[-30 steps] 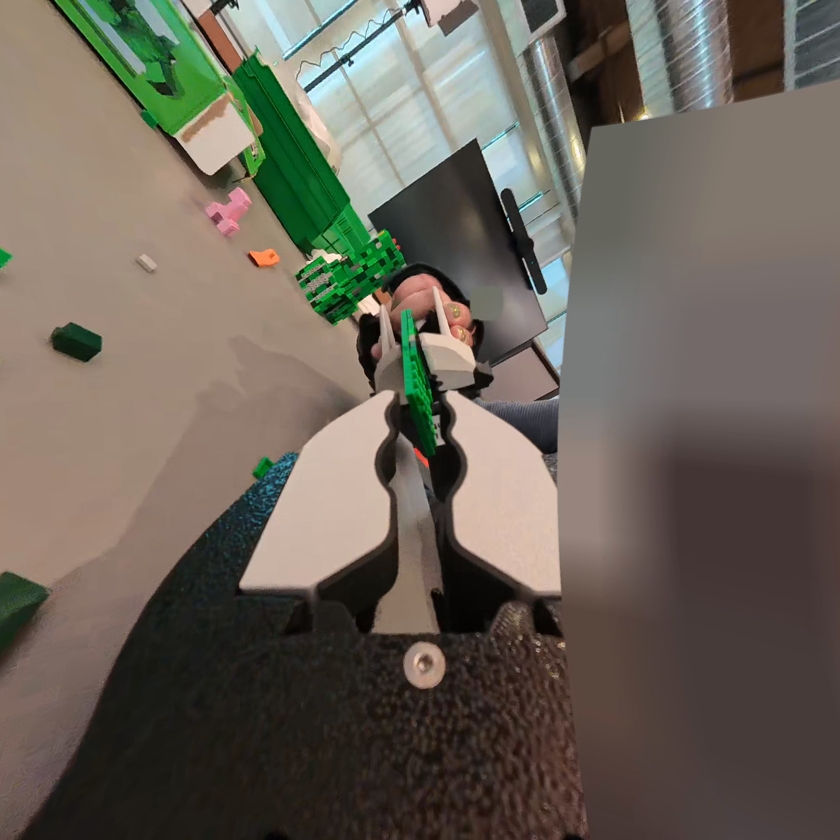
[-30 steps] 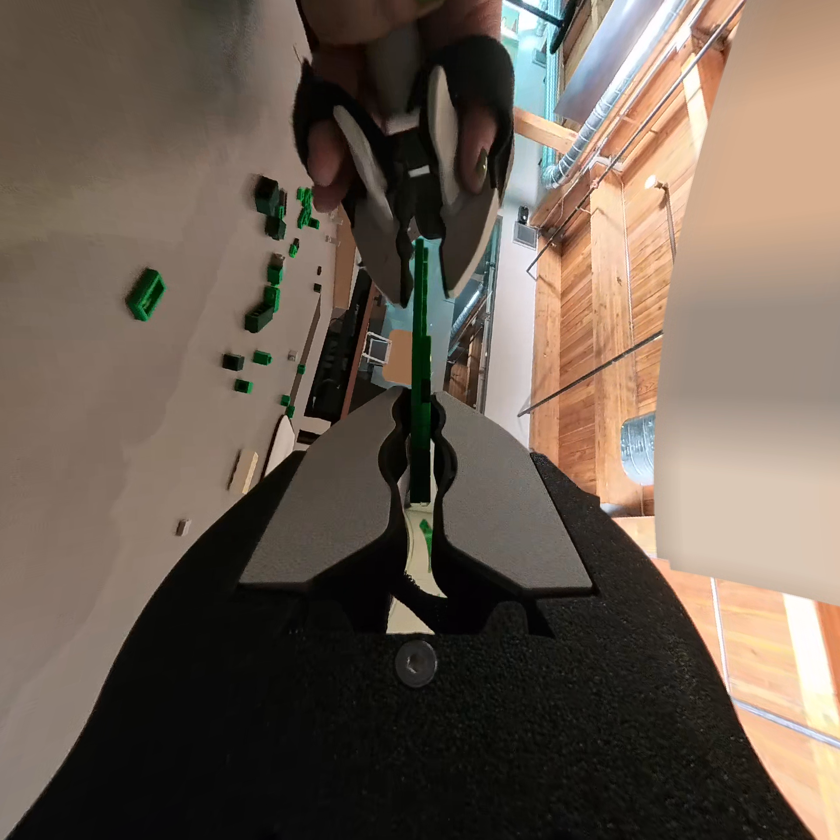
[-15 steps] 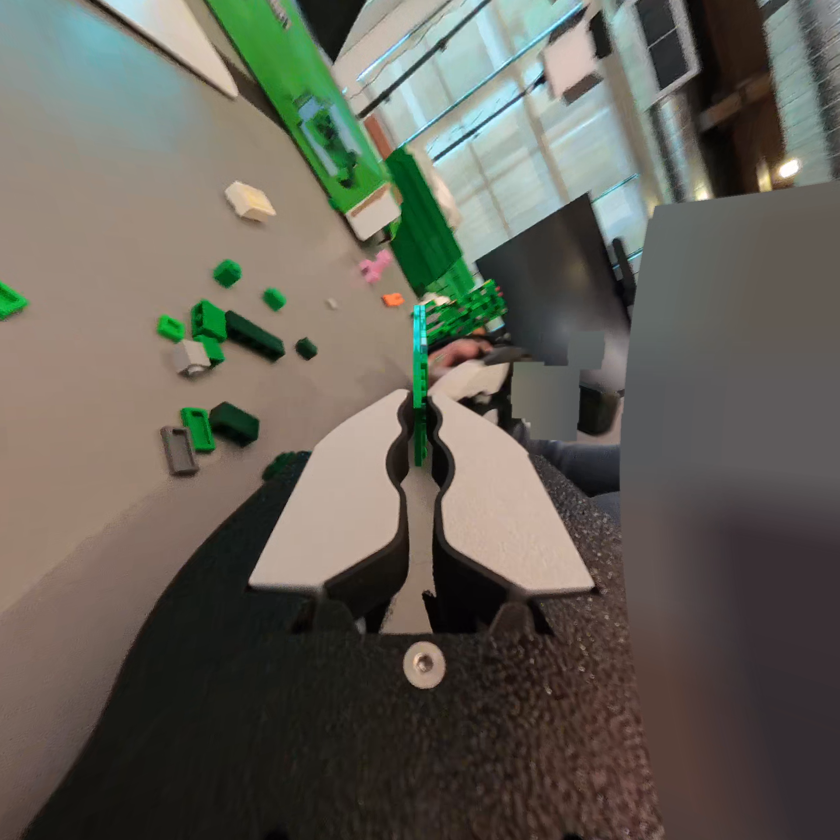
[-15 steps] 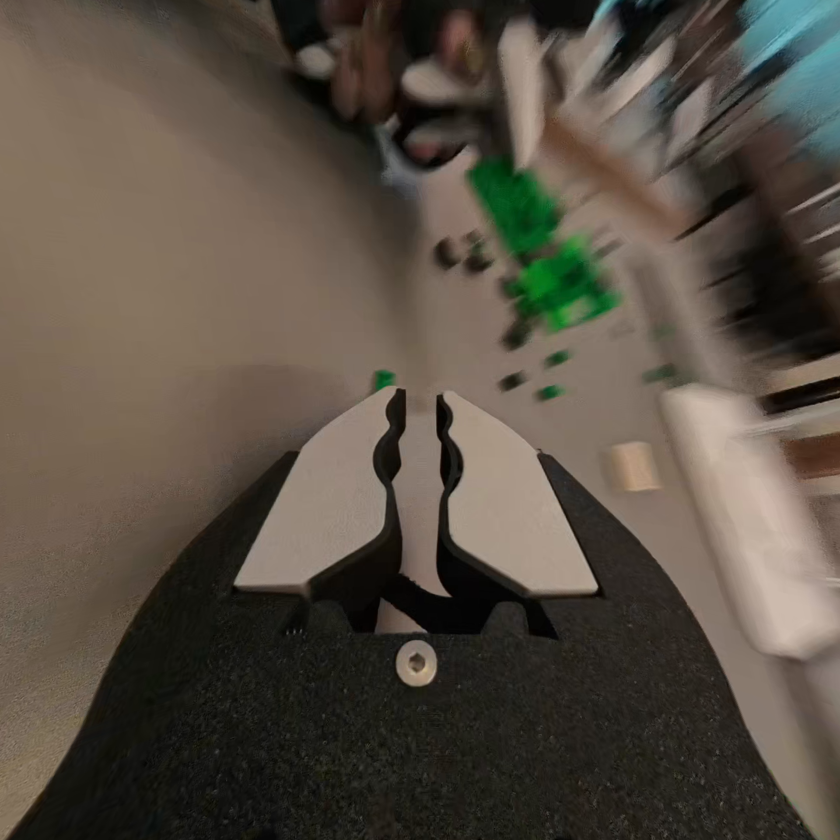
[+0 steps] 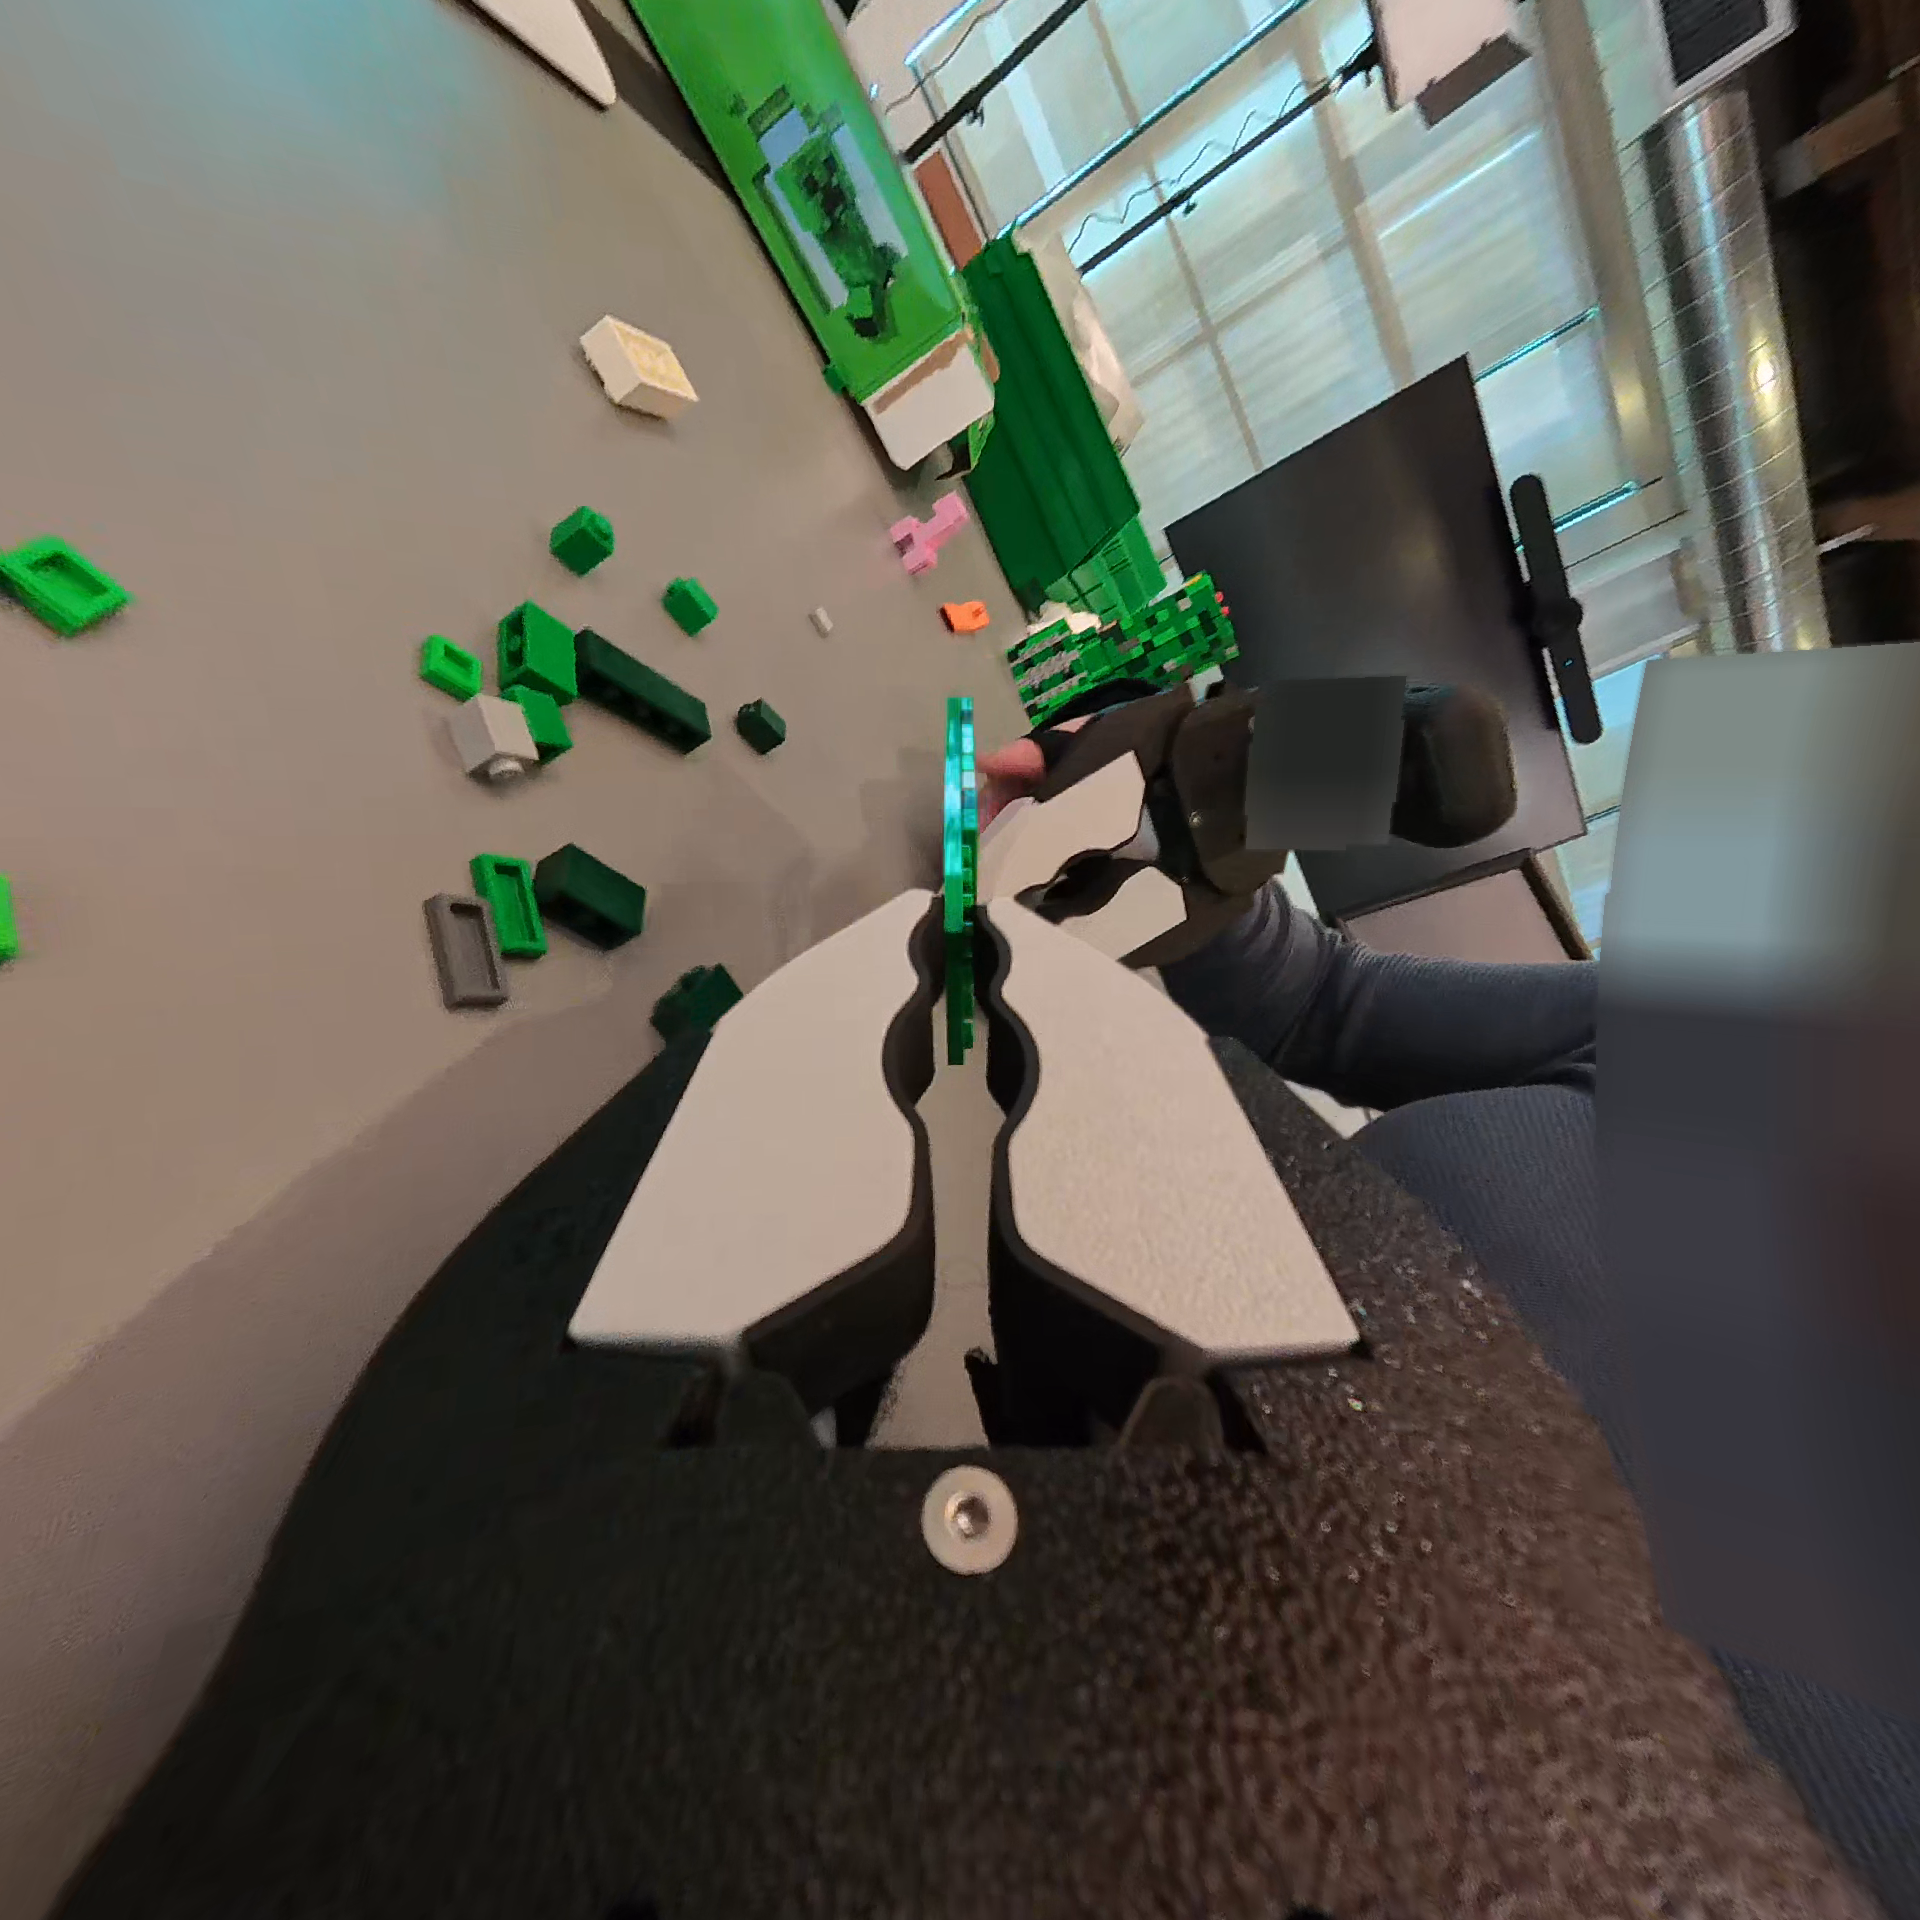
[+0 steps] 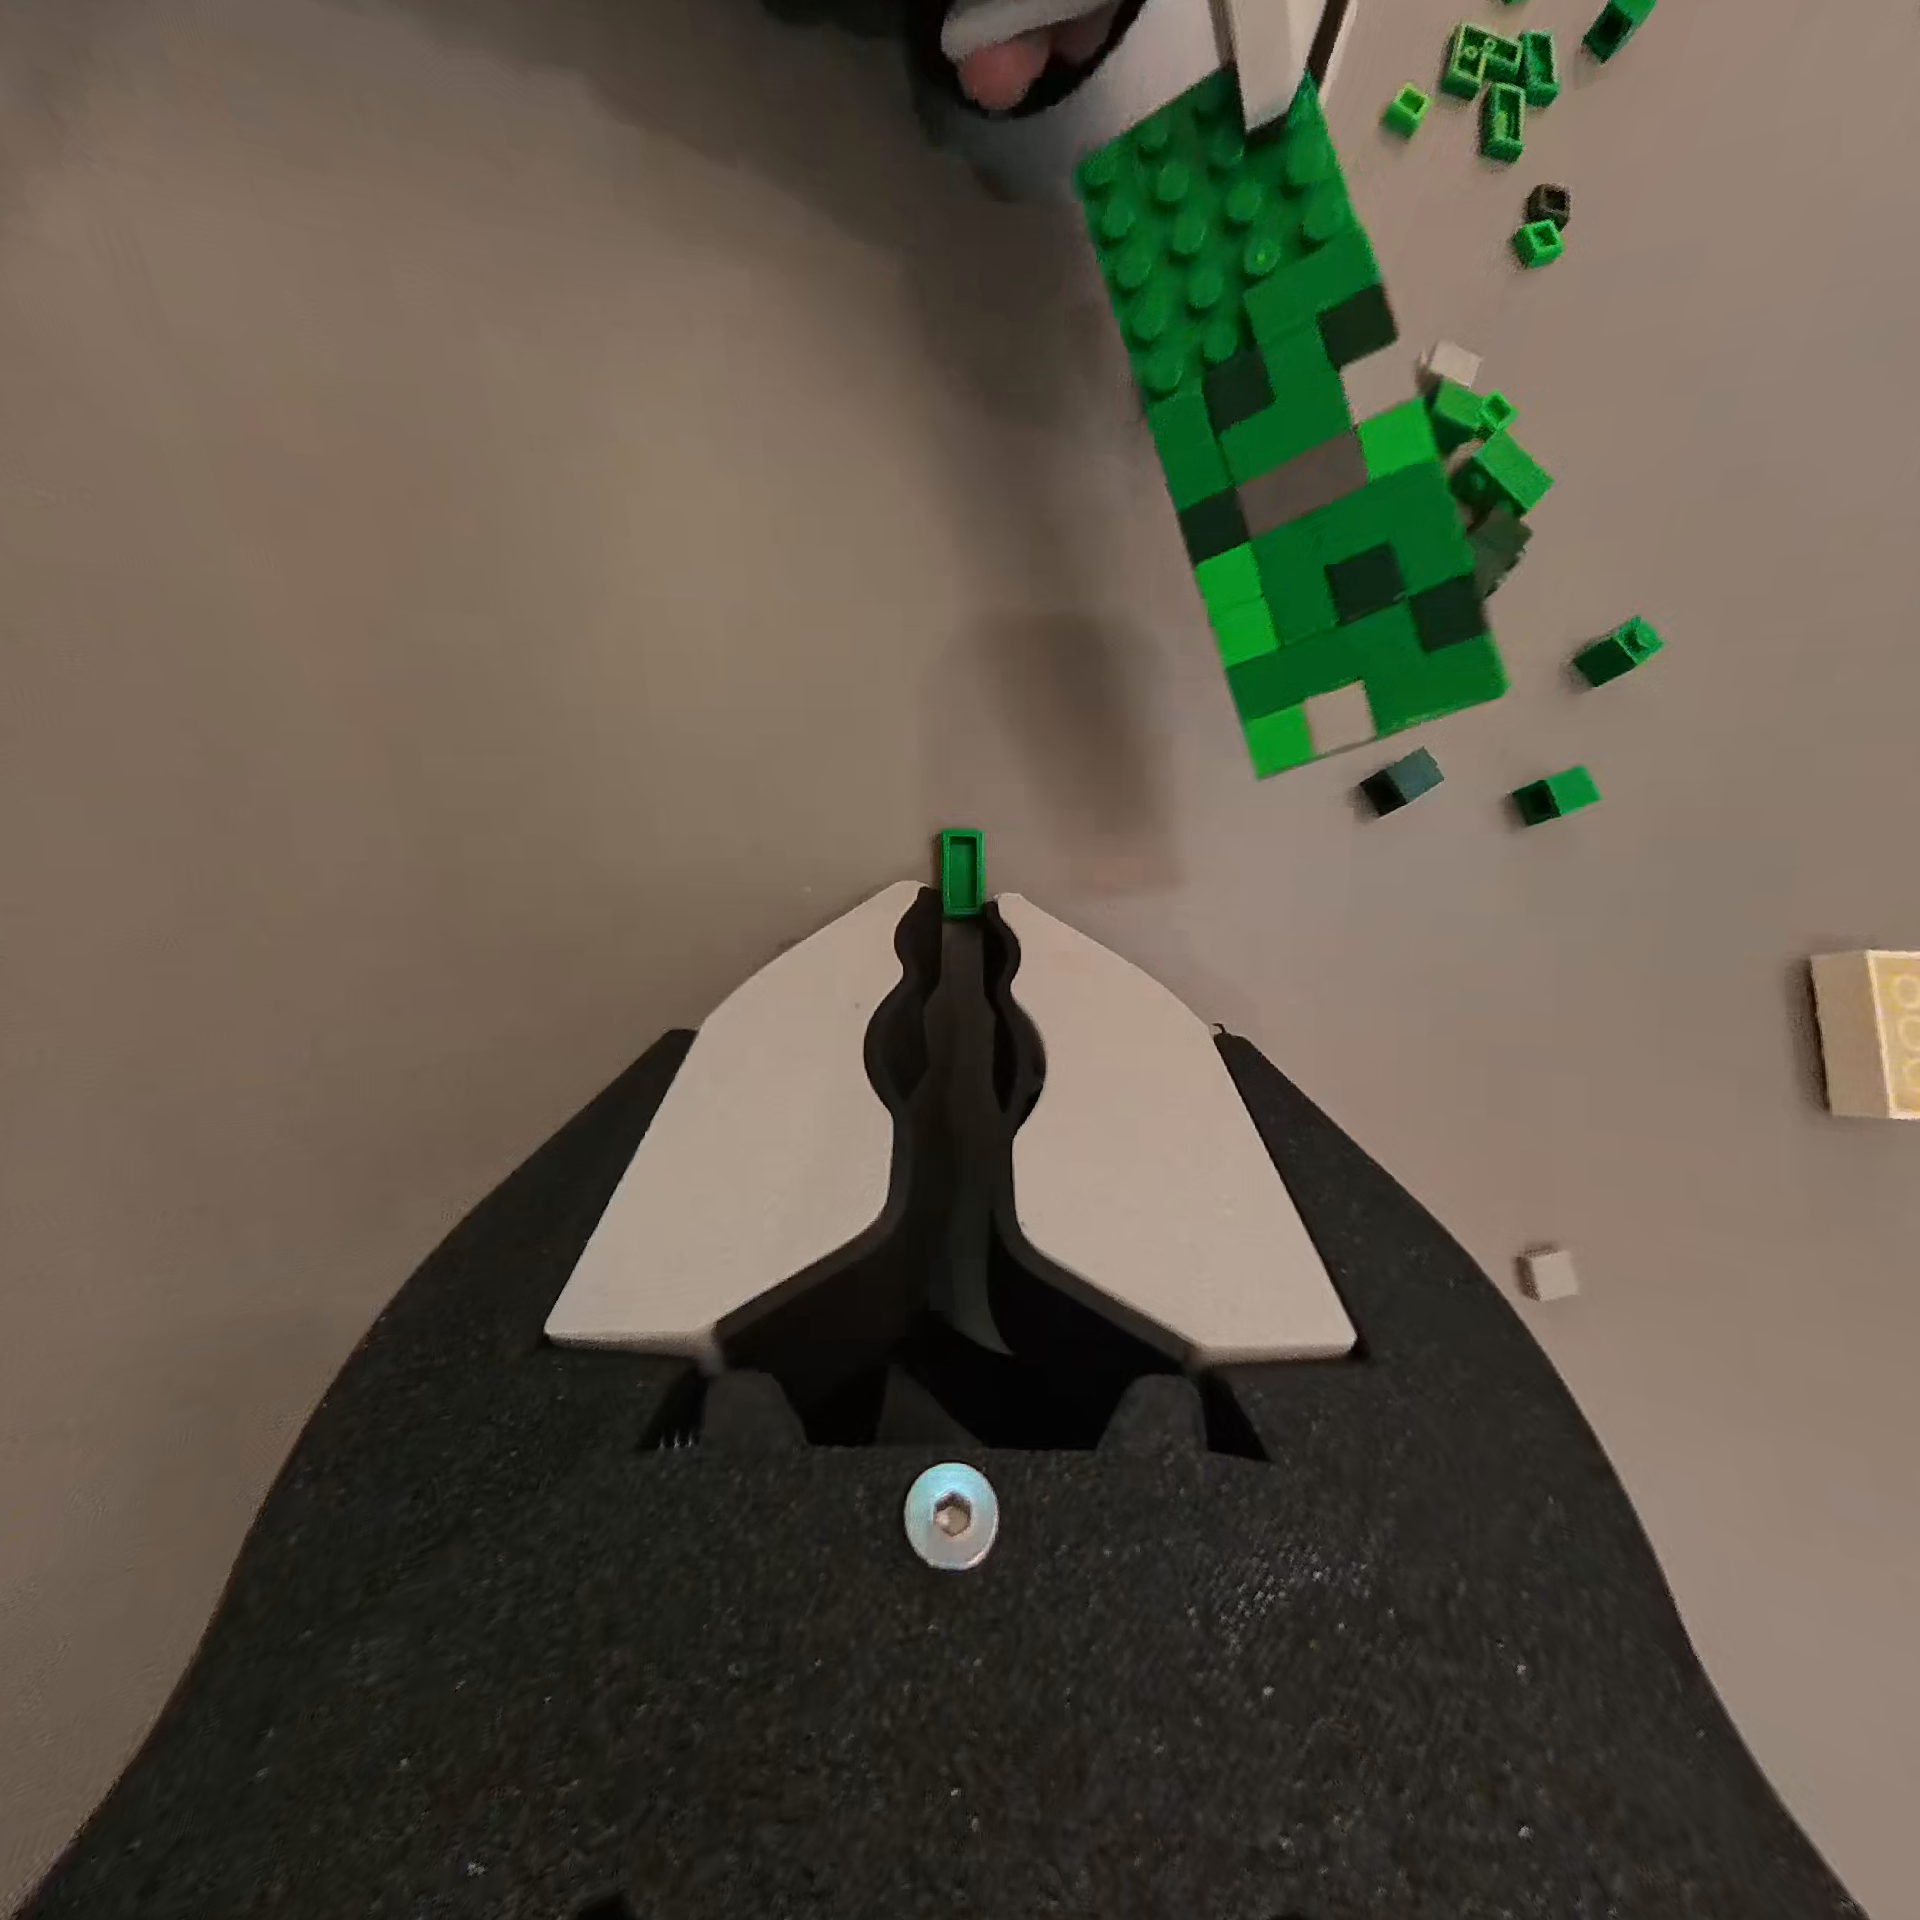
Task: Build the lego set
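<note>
My left gripper [image 5: 958, 914] is shut on a green plate [image 5: 958, 831], seen edge-on and held above the grey table [image 5: 260, 312]. In the right wrist view the same plate [image 6: 1288, 416] is partly covered with green, dark green and grey tiles, and a left finger [image 6: 1262, 73] clamps its studded far end. My right gripper [image 6: 958, 902] points down at the table [image 6: 416, 520]. Its tips pinch the near end of a small green tile [image 6: 958, 862], hollow side up. The right gripper's fingers [image 5: 1091, 805] show just behind the plate in the left wrist view.
Loose green, dark green and grey bricks [image 5: 623, 675] lie on the left of the table, others [image 6: 1507, 73] beside the plate. A white brick [image 5: 636, 366], the green set box [image 5: 831, 208] and a built green model [image 5: 1122, 655] stand farther off. A tan brick [image 6: 1870, 1039] lies at the right. Left tips to right tips: about 12 centimetres.
My right gripper let go of the plate, swung down to the table and came onto the small green tile. My left gripper kept the plate and turned toward the loose bricks.
</note>
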Action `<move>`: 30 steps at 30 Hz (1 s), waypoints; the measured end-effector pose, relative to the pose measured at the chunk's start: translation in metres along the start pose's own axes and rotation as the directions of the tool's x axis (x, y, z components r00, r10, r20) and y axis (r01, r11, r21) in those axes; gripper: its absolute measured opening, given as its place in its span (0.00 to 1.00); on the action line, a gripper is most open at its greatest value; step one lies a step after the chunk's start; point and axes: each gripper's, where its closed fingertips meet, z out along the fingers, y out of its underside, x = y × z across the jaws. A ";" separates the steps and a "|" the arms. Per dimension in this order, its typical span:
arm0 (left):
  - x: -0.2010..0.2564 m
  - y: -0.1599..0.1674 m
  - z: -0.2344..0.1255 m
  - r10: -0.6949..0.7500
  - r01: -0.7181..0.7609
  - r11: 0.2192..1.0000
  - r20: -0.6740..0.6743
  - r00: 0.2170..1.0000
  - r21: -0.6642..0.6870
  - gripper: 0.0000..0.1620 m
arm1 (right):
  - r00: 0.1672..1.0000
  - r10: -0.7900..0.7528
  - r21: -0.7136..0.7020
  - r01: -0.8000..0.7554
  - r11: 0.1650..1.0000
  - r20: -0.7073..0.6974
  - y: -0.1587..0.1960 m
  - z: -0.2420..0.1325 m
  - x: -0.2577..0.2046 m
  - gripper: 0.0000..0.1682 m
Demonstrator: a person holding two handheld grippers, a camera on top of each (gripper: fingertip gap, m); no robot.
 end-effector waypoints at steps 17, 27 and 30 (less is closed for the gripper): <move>0.004 0.030 0.027 0.029 -0.023 0.987 0.038 0.999 -0.157 0.03 | 0.979 -0.152 -0.201 0.124 0.972 -0.132 0.011 -0.033 0.021 0.04; 0.004 0.031 0.030 0.027 -0.020 0.986 0.042 0.999 -0.163 0.03 | 0.977 -0.183 -0.218 0.155 0.964 -0.114 0.011 -0.031 0.017 0.04; 0.003 0.033 0.031 0.036 -0.026 0.985 0.057 0.998 -0.171 0.03 | 0.979 -0.172 -0.205 0.147 0.968 -0.107 0.010 -0.030 0.015 0.04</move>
